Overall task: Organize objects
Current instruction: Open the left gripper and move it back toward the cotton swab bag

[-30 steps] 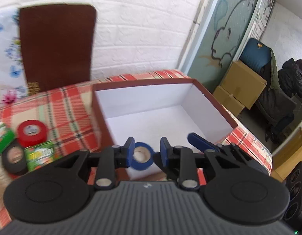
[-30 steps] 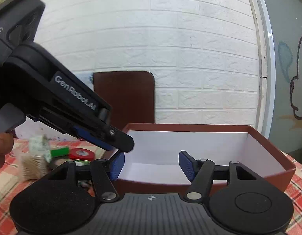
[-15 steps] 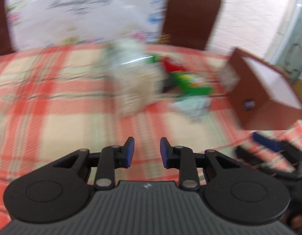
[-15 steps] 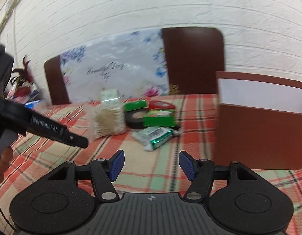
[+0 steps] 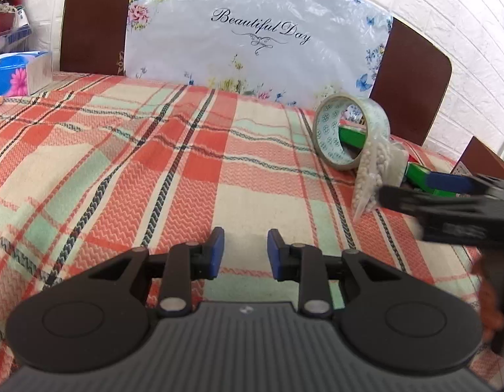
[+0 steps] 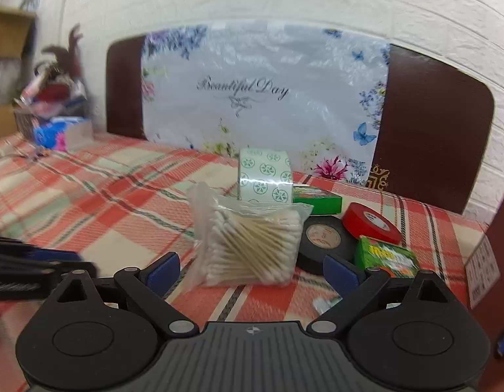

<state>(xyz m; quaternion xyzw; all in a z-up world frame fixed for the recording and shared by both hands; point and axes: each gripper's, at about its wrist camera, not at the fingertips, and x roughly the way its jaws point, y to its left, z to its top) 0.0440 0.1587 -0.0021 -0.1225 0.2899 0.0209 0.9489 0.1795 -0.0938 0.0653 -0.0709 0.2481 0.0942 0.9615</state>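
With its jaws just spread wide and empty, the right claw (image 6: 252,268) should ease squarely round the clear bag of cotton swabs (image 6: 252,248) on the checked tabletop (image 6: 121,196), pinching its middle gently, while the left claw (image 5: 242,250), nearly together and empty, stays clear.

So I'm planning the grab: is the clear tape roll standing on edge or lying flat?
On edge: the clear tape roll stands upright behind the cotton swab bag.

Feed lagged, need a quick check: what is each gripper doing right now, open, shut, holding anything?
Left gripper: nearly shut, holding nothing, above bare tablecloth.
Right gripper: just opened wide, empty, facing the bag of cotton swabs.
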